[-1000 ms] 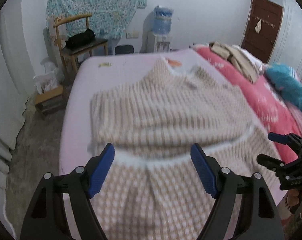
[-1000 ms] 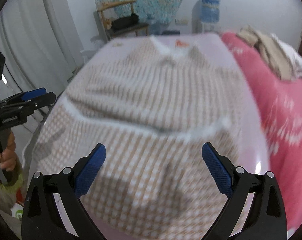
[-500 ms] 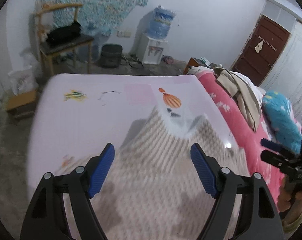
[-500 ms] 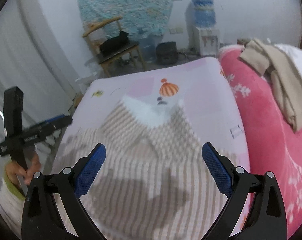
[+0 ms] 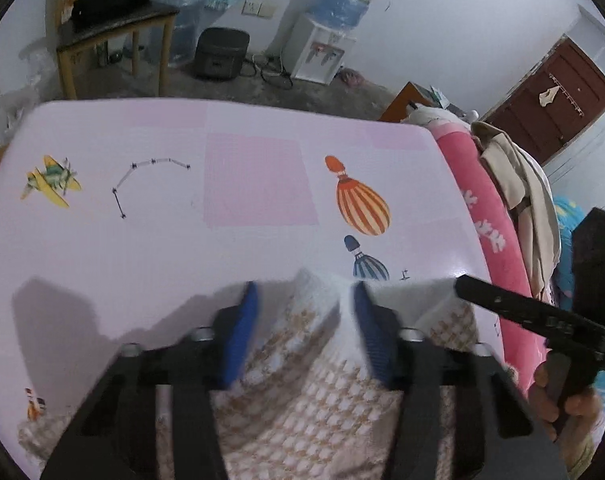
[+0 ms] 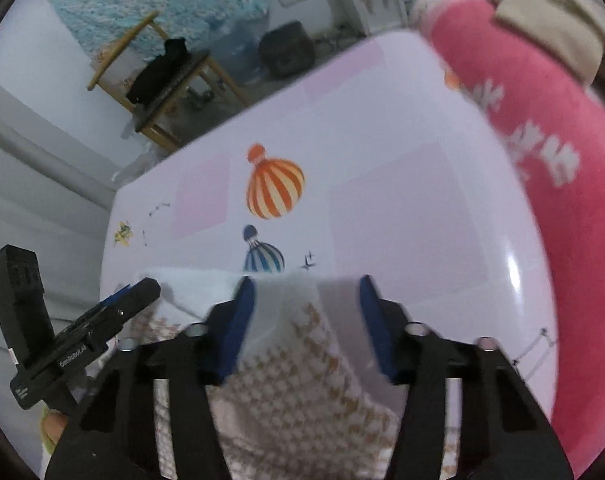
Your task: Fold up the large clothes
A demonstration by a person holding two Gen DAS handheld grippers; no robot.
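Currently both grippers — left gripper (image 5: 304,300), right gripper (image 6: 304,294) — straddle the checked sweater's (image 5: 302,380) white collar edge directly ahead; jaws closing, fabric between them.

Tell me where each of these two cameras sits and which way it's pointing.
Left wrist: sits on the left hand-held gripper, looking down along its closing fingers, garment between them, across the bed sheet; the right hand-held gripper and a hand show at right.
Right wrist: sits on the right hand-held gripper, same downward look, jaws closing around the garment's white edge; the left hand-held gripper shows at left.
Shared: garment, orange balloon print, chair, pink blanket.
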